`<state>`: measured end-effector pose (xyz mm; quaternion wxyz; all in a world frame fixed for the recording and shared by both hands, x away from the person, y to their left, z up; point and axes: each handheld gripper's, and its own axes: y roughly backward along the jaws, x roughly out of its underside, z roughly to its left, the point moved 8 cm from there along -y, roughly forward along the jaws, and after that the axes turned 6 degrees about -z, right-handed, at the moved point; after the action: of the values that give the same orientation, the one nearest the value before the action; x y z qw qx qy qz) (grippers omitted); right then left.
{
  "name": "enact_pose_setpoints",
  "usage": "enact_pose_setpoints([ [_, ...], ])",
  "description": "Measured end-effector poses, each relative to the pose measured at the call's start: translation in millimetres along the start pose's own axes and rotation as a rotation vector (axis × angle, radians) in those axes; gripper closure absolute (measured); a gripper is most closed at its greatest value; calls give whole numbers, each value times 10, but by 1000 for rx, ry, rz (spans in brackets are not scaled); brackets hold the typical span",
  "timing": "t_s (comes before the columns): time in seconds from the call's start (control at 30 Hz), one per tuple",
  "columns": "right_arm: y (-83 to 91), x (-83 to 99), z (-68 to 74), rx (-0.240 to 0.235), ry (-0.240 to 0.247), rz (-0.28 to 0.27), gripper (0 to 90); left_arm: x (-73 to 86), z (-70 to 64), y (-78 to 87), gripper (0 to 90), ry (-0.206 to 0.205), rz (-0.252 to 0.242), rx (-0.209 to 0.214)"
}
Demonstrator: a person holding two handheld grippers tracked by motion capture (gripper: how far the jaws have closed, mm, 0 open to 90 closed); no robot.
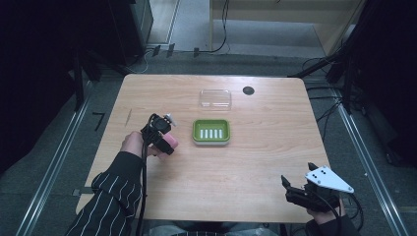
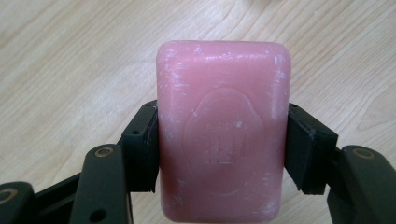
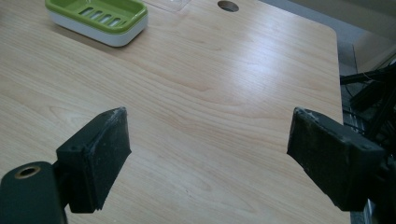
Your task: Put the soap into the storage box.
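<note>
Table (image 1: 255,162): left gripper (image 1: 164,135) clamps soap (image 2: 223,130); right gripper (image 1: 300,189) jaws spread.

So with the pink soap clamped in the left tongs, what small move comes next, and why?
Probably carry the left tongs rightward to above the green soap dish. The pink soap is firmly clamped on both sides, the dish sits empty just beside it, and the right tongs are open and idle.

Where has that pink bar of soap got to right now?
The pink soap is clamped between the jaws of the left gripper, on the left side of the table, just left of the green soap dish.
</note>
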<state>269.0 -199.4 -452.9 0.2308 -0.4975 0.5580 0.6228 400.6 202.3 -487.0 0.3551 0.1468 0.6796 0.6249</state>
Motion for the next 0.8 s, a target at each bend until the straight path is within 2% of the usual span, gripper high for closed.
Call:
enact_pose_setpoints([
  [0.37,55,39,-34,18,-11,8,135,-221,-52,5,388,-50,-23,17],
  [0.8,119,85,-75,38,-19,13,135,-389,-131,-10,389,-112,-15,33],
])
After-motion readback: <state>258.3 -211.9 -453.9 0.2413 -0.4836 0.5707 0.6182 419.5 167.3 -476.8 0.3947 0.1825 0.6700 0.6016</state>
